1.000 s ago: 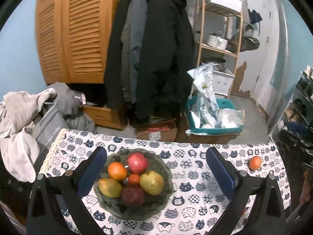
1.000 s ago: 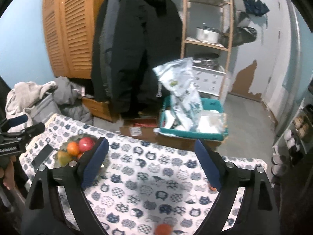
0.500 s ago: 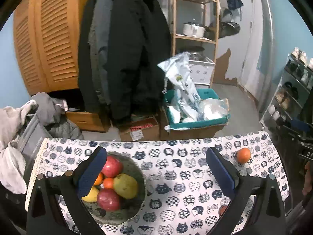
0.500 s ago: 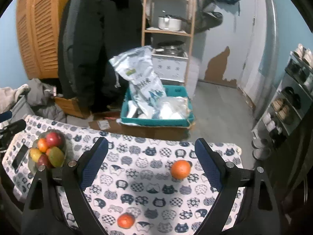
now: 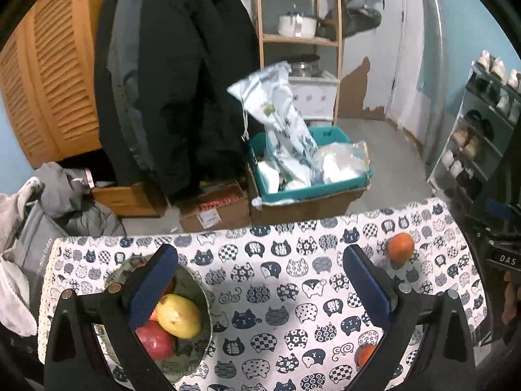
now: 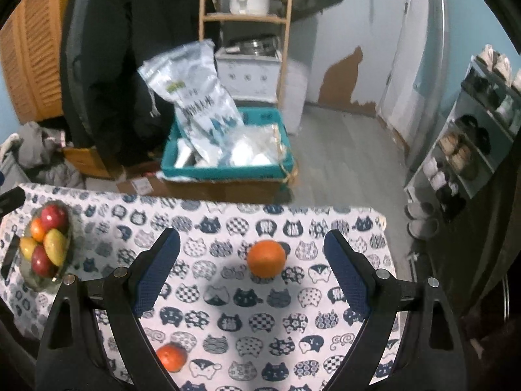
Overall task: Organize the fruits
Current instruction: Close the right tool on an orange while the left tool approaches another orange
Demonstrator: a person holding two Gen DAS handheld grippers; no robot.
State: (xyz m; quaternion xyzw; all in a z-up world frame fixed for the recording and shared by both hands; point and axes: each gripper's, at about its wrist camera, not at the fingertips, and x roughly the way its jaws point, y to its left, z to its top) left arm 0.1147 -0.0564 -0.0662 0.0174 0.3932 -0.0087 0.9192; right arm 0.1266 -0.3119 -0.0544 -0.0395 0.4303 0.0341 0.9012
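bowl (image 6: 49, 280): sits by the left edge of the table (image 6: 228, 319), which has a cat-print cloth on it. Stuffed with fruit: red apples, a small orange one, two yellow-green pears.

pear (image 5: 178, 316): in the left wrist view it's the top fruit in the bowl, lying on its side, long axis running roughly left-right, narrower end toward the left. A red apple (image 5: 154, 339) touches it just below.

left gripper (image 5: 260, 280): jaws spread wide, nothing in them. Left finger hangs over the bowl, right finger over bare cloth.

small orange (image 6: 171, 356): near the front edge of the table, partly tucked behind the right gripper's left finger. Round, so no real long axis to call.

big orange (image 6: 266, 258): right half of the table, nearer the far edge, alone on the cloth, well apart from the bowl. Also round, can't tell which way the stem end points.

right gripper (image 6: 252, 272): wide open too, holding nothing. The big orange sits between its fingertips in the picture, not touching either pad.

teal crate (image 6: 224, 171): on the floor past the far edge, full of plastic bags.
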